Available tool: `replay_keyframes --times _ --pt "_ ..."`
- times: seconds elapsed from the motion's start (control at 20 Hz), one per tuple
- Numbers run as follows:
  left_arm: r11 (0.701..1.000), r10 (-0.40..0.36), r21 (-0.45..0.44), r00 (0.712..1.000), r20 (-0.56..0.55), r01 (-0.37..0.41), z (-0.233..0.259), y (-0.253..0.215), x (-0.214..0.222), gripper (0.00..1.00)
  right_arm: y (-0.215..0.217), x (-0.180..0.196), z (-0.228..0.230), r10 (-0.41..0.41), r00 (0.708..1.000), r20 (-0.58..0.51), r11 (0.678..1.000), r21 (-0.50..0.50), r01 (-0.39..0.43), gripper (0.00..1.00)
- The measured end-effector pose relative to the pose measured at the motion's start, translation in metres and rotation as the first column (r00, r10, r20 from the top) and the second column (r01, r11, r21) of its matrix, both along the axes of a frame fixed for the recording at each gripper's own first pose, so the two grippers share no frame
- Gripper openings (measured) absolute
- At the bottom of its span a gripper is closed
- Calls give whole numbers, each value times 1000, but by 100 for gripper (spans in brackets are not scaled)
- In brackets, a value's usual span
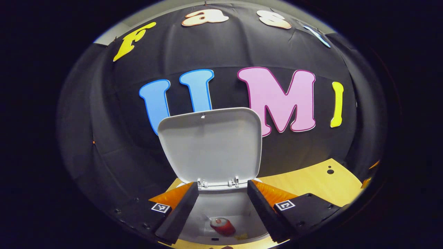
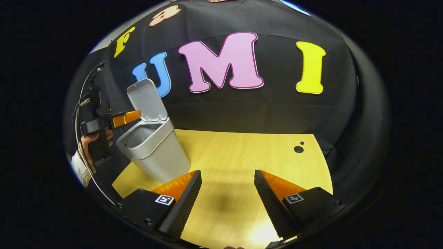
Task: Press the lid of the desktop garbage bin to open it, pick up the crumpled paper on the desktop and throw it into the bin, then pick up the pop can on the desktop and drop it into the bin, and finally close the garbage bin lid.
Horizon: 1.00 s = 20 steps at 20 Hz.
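The grey desktop bin (image 2: 154,148) stands at the table's left with its lid (image 1: 211,145) swung up, nearly upright. In the left gripper view I look down into the bin (image 1: 221,204); a red pop can (image 1: 222,226) lies on its side at the bottom, with a small yellowish scrap (image 1: 242,237) beside it, too small to identify. My left gripper (image 1: 221,214) hovers open over the bin mouth, holding nothing. In the right gripper view a hand holds the left gripper (image 2: 136,114) just above the bin's rim. My right gripper (image 2: 225,204) is open and empty over bare tabletop.
The light wooden table (image 2: 242,155) runs right of the bin, with two small dark holes (image 2: 298,149) near its far right corner. Black cloth walls close in behind and on both sides. A person's hand and white sleeve (image 2: 83,162) are left of the bin.
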<state>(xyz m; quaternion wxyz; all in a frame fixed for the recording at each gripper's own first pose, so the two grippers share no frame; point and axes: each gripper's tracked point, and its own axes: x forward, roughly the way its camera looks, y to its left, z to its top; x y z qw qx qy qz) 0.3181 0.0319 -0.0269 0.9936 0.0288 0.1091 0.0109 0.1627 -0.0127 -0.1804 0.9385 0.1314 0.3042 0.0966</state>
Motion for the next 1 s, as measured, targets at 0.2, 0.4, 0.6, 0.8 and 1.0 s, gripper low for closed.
replay_keyframes --times 0.2,0.4,0.6,0.8,1.0 --pt "1000 7 26 994 112 -10 63 4 17 94 -8 -6 -2 -27 1000 -9 1000 2 27 99" --pt "999 -3 43 975 223 -7 130 7 30 93 -14 -11 -1 -50 999 -9 999 16 50 99" --pt "998 -5 54 969 247 -9 158 19 58 92 -13 -14 -3 -45 999 -11 999 16 45 99" --pt "998 23 58 987 157 -33 134 46 87 92 -11 -24 -3 -34 999 -13 999 23 34 99" --pt "1000 15 -17 999 46 -15 102 46 83 92 -10 -29 -7 -21 1000 -21 1000 18 22 99"
